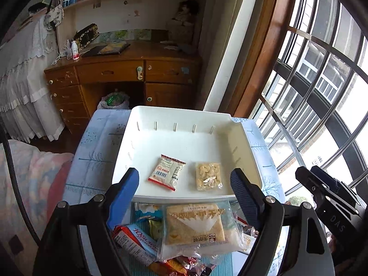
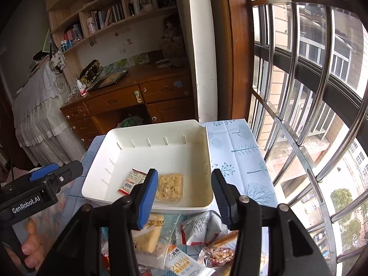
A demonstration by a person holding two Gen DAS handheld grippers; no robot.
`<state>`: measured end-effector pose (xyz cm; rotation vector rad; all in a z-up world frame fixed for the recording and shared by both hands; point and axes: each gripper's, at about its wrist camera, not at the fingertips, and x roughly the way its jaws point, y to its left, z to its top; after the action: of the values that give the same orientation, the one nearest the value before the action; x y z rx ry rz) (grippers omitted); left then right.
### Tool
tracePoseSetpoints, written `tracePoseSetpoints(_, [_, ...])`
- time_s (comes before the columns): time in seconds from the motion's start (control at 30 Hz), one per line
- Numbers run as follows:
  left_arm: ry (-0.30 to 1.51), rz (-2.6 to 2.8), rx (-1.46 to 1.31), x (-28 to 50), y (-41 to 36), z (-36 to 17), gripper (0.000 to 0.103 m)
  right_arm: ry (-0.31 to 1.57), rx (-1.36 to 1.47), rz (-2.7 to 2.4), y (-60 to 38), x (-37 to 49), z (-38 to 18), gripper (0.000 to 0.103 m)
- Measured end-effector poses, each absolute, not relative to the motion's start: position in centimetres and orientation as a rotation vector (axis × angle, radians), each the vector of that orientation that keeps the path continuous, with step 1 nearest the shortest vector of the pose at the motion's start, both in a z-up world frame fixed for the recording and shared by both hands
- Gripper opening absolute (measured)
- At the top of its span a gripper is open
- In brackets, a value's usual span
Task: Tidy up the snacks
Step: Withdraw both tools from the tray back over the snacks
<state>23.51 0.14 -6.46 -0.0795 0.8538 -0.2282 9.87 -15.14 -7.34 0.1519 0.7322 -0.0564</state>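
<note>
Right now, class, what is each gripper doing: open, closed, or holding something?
Left gripper: open, nothing between its fingers, above the white bin.
Right gripper: open, empty, jaws slightly narrower, above the loose snack pile.

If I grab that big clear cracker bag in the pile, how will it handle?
The cracker bag probably feels light. Its clear wrapper looks slick and crinkly, so it may slip. The contents look like a flat slab, likely stiff but breakable; loose film around it would flop.
</note>
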Motion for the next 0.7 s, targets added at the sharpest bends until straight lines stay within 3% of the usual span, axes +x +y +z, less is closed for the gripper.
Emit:
tracePoseSetpoints(0.17, [0.857,-0.228,-0.079,20.2,0.3,-5.8,0.081,0.703,0.154,-0.051,-15.7,6.6,-6.3,0.057])
tracePoseSetpoints(0.7, [0.880,-0.220,-0.115,9.7,0.8,-5.1,0.081,0.691,0.165,-0.044,-17.0,-3.2,-5.9,0.058])
